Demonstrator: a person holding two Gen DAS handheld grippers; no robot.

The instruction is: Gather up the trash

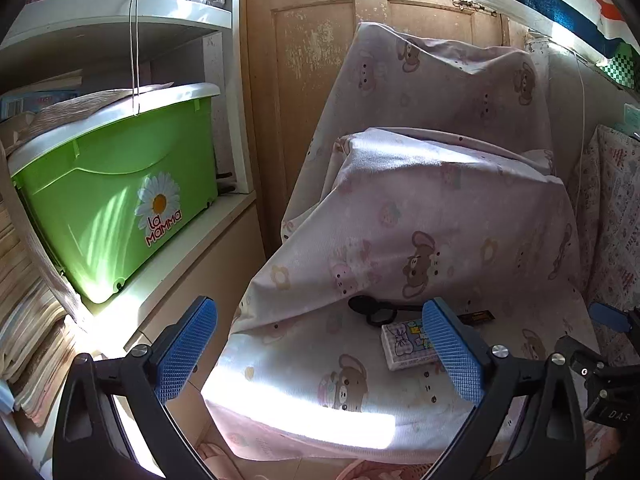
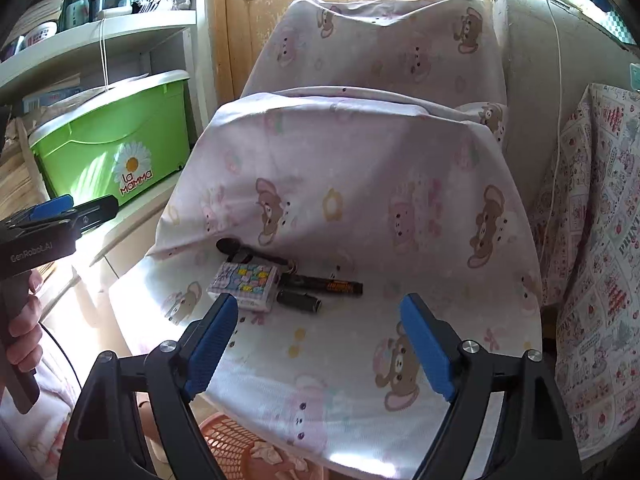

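Blue-padded fingers of the right hand-held gripper [image 2: 320,340] stand spread wide with nothing between them, hovering over the front of a seat draped in a pink bear-print cloth [image 2: 360,200]. Just ahead of its left finger lies a small patterned packet [image 2: 245,285], flat on the cloth. Touching the packet's right side are a black marker [image 2: 324,283] with orange lettering and, nearer the gripper, a short dark cylinder [image 2: 299,301]. Beyond the packet lies a black spoon-like utensil [image 2: 240,249], its round end pointing left. Below the gripper, under the cloth's front edge, an orange perforated basket [image 2: 232,440] holds some crumpled pale scraps [image 2: 266,453].

Over in the left wrist view, the left hand-held gripper [image 1: 320,352] is likewise spread wide and holds nothing, poised near the seat's front left corner. The packet [image 1: 404,346] sits just ahead of its right finger, partly hidden by it, with the dark utensil [image 1: 374,312] beyond. To this gripper's left, a green storage box [image 1: 120,196] with a daisy sticker and white lid rests on a shelf [image 1: 180,256], beside stacked papers [image 1: 28,320].
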